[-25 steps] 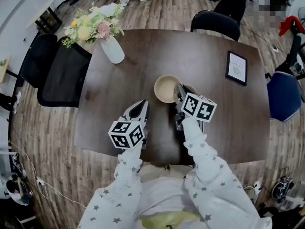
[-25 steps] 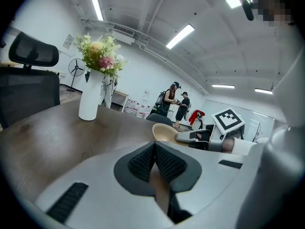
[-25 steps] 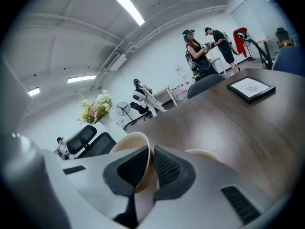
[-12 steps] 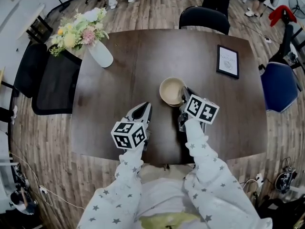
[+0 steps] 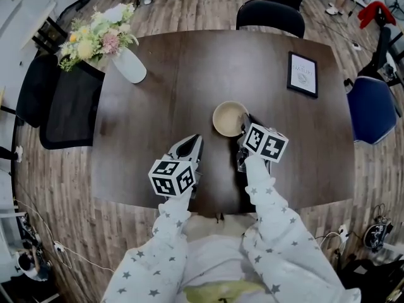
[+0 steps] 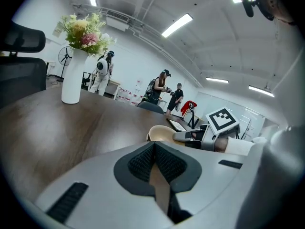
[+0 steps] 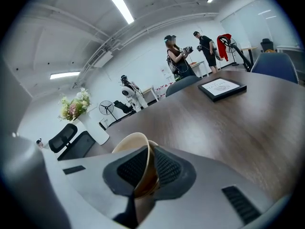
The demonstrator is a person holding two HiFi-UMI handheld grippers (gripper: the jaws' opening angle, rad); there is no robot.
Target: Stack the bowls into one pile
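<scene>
Obs.: the right gripper (image 5: 242,126) is clamped on the near-right wall of the beige round ceramic bowl (image 5: 228,118). Its ribbed pads (image 7: 126,168) press on either side of the wall, jaws only slightly apart. The bowl sits mouth-up just right of the middle of the dark wooden tabletop (image 5: 189,74), a little toward the near edge. The left gripper (image 5: 193,140) is closed on nothing and hovers left of the bowl, near the near edge. Change over the last second: both grippers have eased slightly lower and toward the near edge, the bowl has travelled with the right one, and the grip looks the same throughout. The head camera moved too, so the size of the shift is uncertain. The white vase of flowers (image 5: 129,68) at the far-left corner and the black framed card (image 5: 302,74) toward the far-right corner appear untouched. Reading: this looks like a set-down under way. A second pale rim peeks just behind the held bowl in the right gripper view. I cannot tell whether that is a nested bowl. If it is, the pile is formed and only the release remains.
</scene>
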